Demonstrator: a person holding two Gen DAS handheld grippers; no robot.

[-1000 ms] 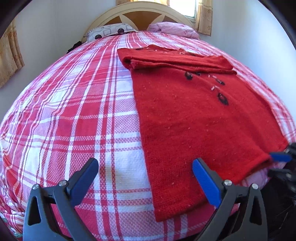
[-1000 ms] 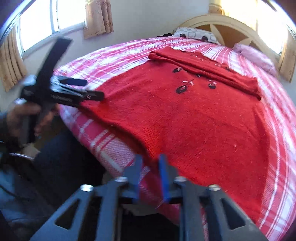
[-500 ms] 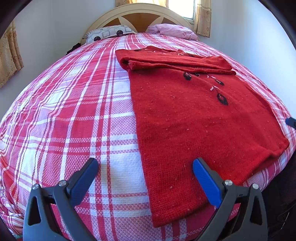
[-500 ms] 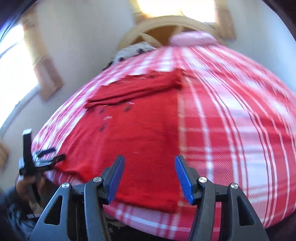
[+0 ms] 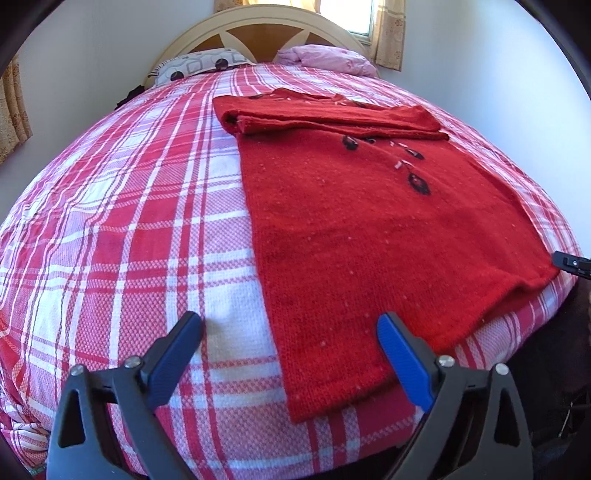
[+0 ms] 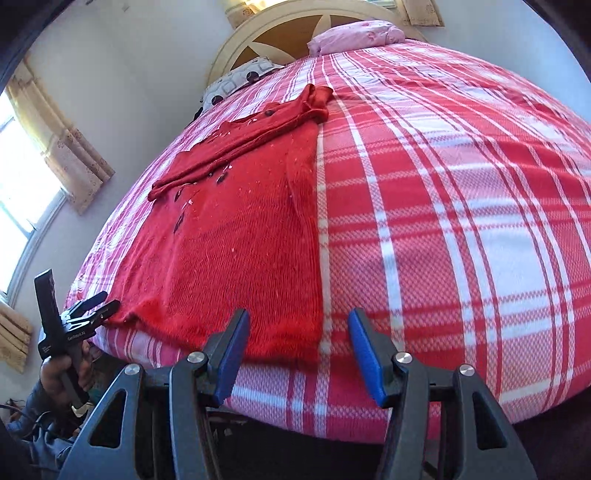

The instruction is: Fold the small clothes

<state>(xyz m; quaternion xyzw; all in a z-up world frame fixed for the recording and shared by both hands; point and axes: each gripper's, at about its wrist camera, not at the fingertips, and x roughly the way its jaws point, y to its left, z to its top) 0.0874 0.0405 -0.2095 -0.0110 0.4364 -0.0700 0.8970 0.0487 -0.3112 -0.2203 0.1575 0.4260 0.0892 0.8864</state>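
Note:
A red knit sweater (image 5: 362,229) with dark flower marks lies flat on the bed, its sleeves folded across the top. It also shows in the right wrist view (image 6: 236,243). My left gripper (image 5: 290,332) is open and empty just before the sweater's near hem corner. My right gripper (image 6: 297,325) is open and empty at the hem's other near corner, at the bed's edge. A second gripper (image 6: 92,310), held in a hand, shows at the left of the right wrist view, its tips at the hem's far corner.
The bed carries a red and white plaid cover (image 5: 110,221). Two pillows (image 5: 199,66) and a rounded headboard (image 5: 258,22) stand at the far end. Curtained windows (image 6: 55,155) line the wall. The bed's near edge drops off below both grippers.
My right gripper let go of the hem, opened, and swung round to the sweater's other near corner. My left gripper stayed open, the view shifting slightly closer.

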